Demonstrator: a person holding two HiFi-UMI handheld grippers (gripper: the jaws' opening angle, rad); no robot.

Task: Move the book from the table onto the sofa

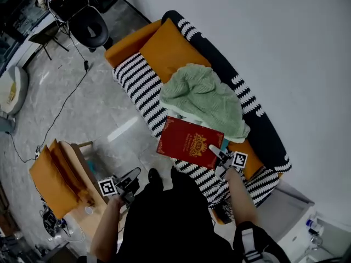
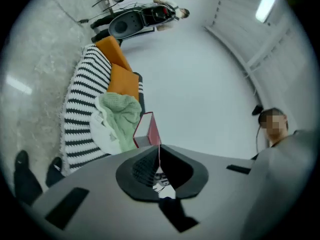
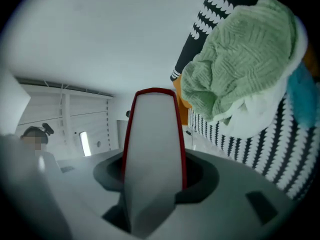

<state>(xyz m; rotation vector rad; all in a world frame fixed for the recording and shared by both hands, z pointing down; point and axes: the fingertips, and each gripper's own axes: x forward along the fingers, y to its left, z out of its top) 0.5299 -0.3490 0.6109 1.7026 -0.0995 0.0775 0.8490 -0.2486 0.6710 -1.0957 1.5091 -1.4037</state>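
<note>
The red book with gold print is held flat over the striped seat of the black-and-white sofa, just in front of a crumpled green blanket. My right gripper is shut on the book's near right edge. In the right gripper view the white page edge of the book stands between the jaws of the right gripper. Whether the book rests on the seat I cannot tell. My left gripper hangs lower left by the wooden table. The left gripper is shut with nothing in it.
Orange cushions lean on the sofa's far end. Orange padded pieces lie on the wooden table. A black office chair and cables are on the marble floor. A white cabinet stands at lower right.
</note>
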